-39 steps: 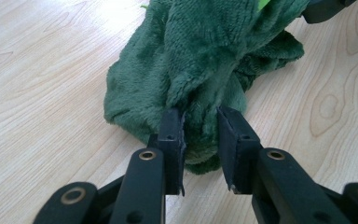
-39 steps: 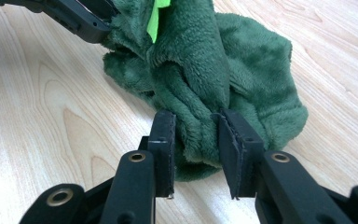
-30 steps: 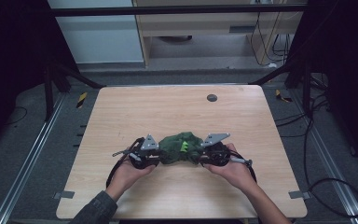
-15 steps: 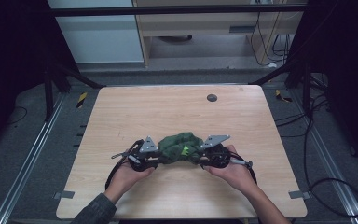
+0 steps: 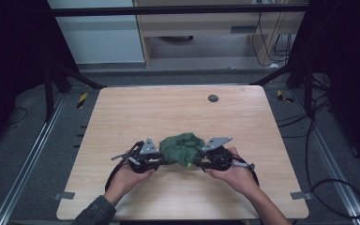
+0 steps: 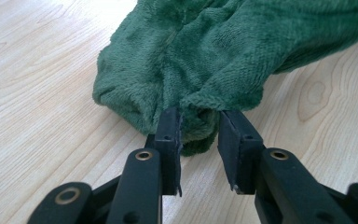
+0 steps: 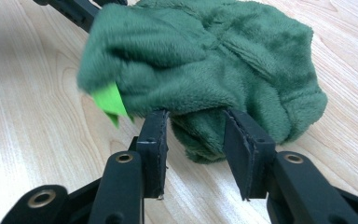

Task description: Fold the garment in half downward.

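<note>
Setting: pale wooden desk (image 5: 178, 112) is sitting in a dim workspace, with dark floor and cables lying around it.
Thing in hand: crumpled dark green plush cloth (image 5: 182, 148) is lying bunched on the desk near the person's edge, squarely between the two grippers.
Left gripper (image 6: 200, 128): its jaws are standing apart, with a fold of the cloth's near edge sitting in the gap between them; the pads are not yet pressing together on it.
Right gripper (image 7: 193, 130): its jaws are also standing apart, straddling a lobe of the cloth just ahead of the tips; a bright green tag (image 7: 109, 100) is sticking out beside the jaw at the left of this view.
Key relation: the cloth's long axis is running from one gripper to the other, so each end is lying straight ahead of its own jaws, and both hands are equally near.
Judgement: both grippers are probably lining up to pinch opposite ends; each needs only to close on the fold already between its jaws.
Risk: thick pile may be slipping out if only the fuzz is caught.
</note>
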`<state>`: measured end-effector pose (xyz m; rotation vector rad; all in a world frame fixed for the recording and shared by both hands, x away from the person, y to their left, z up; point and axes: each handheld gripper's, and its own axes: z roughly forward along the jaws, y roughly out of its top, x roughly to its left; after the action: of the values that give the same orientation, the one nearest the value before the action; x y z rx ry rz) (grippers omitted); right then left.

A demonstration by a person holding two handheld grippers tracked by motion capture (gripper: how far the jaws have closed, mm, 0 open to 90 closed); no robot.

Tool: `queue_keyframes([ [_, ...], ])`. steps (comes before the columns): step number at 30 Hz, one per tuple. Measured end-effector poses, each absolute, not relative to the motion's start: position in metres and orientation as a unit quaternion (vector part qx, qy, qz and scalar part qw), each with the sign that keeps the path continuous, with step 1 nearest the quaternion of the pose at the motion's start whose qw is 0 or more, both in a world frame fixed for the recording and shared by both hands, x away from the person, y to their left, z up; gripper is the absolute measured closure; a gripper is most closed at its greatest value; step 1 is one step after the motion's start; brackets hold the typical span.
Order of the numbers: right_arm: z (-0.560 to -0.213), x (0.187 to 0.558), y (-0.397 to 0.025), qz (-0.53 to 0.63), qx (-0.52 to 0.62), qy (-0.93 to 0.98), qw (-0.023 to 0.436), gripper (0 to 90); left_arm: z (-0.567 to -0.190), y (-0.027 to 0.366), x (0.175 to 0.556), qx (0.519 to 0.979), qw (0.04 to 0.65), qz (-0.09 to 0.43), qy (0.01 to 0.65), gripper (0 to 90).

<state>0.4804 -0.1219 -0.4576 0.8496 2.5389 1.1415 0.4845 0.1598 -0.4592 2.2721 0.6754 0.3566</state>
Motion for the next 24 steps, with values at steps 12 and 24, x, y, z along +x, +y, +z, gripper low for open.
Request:
queue_keyframes([
  [12, -0.455, 0.475, -0.12, 0.392, 0.285, 0.868, 0.112, 57.3, -0.456, 0.159, 0.479, 0.883, 0.367, 0.14, 0.258, 68.3],
  [24, -0.453, 0.468, -0.119, 0.394, 0.28, 0.869, 0.108, 53.9, -0.453, 0.158, 0.473, 0.886, 0.365, 0.138, 0.249, 67.2],
])
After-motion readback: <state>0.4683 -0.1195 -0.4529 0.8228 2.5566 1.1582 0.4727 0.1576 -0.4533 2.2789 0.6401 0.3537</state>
